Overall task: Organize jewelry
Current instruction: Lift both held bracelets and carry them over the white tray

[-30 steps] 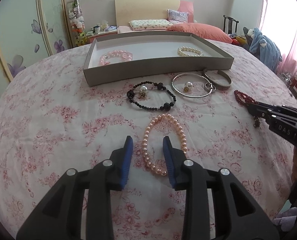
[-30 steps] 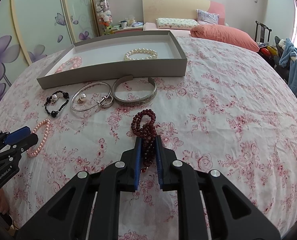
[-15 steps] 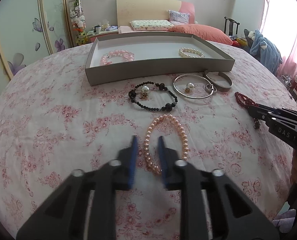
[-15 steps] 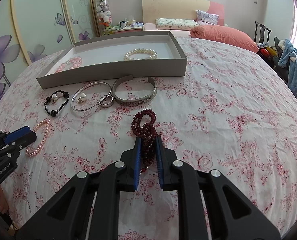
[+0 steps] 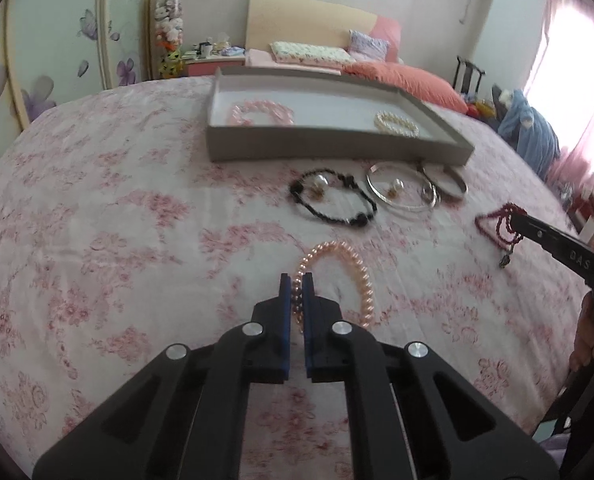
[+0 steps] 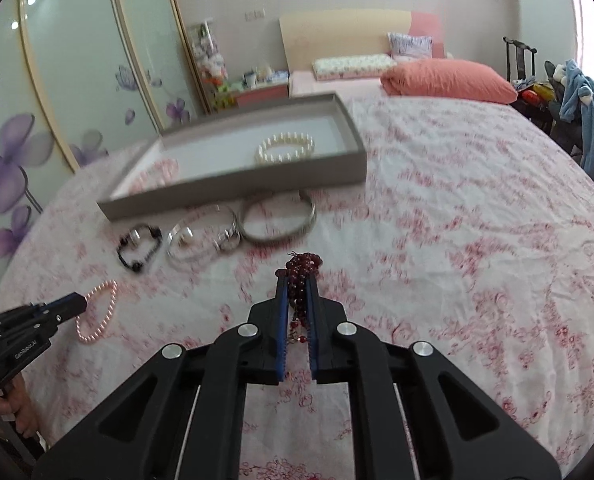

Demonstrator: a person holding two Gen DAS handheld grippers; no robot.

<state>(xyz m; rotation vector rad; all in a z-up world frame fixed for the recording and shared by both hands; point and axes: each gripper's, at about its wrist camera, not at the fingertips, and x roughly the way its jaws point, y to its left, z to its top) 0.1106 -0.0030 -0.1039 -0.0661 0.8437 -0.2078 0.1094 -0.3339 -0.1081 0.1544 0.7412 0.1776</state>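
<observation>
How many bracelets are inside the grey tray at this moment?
2. A pink bead bracelet lies at the left end of the grey tray, a white pearl bracelet toward the right end. The near wall may hide something small.

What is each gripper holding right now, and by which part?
Left gripper pinches the peach pearl bracelet by its left side; right gripper clamps the bunched dark red bead strand.

Seven bracelets: two in the one grey tray [image 5: 329, 150], upper centre — pink [image 5: 261, 113] and white pearl [image 5: 396, 124]; a black beaded [image 5: 333, 200], a thin silver [image 5: 401, 192], a wide silver cuff [image 5: 451, 188], a peach pearl [image 5: 337, 276], a dark red [image 5: 501, 224]. Two claws.
</observation>
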